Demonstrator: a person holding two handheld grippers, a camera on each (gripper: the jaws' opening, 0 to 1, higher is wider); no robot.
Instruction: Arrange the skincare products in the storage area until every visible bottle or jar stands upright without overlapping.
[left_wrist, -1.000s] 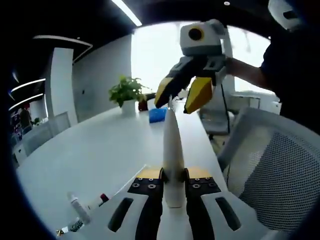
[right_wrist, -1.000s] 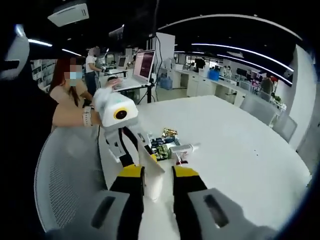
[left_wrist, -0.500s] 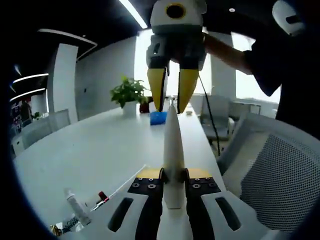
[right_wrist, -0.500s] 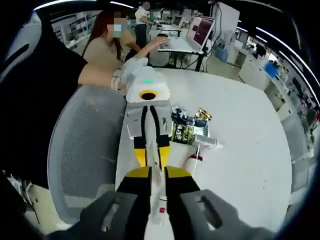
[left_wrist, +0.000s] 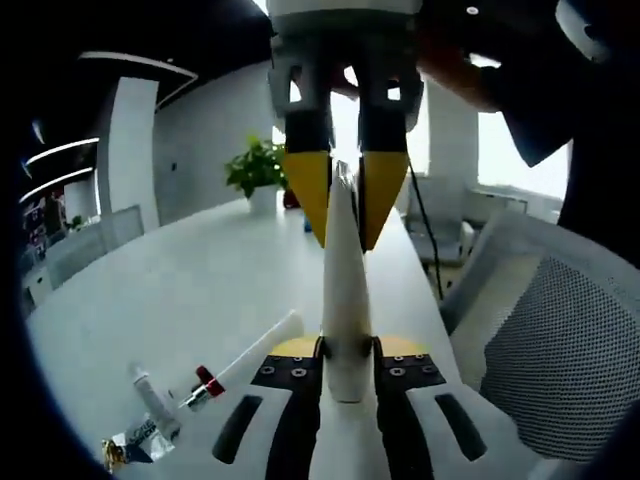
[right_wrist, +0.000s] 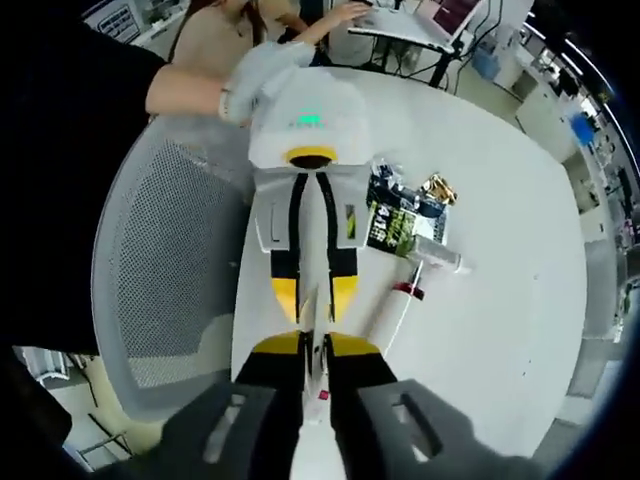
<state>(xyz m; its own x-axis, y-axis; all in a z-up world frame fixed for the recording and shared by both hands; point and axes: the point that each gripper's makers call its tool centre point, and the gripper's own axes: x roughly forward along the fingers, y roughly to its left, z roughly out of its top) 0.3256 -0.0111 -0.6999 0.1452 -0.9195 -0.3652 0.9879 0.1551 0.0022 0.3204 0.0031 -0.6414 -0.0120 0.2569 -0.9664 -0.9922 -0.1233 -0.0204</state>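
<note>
With the task barely begun, the left claw gripped a white tube at centre frame while the right claw closed on its tip, and other products lay flat on the table at lower left.

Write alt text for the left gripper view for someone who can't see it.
The left tool grips a white tapered tube pointing away, while the right tool reaches down with its yellow jaws on either side of the tube's tip. Below lies a white table with small tubes; a mesh chair stands right.
</note>
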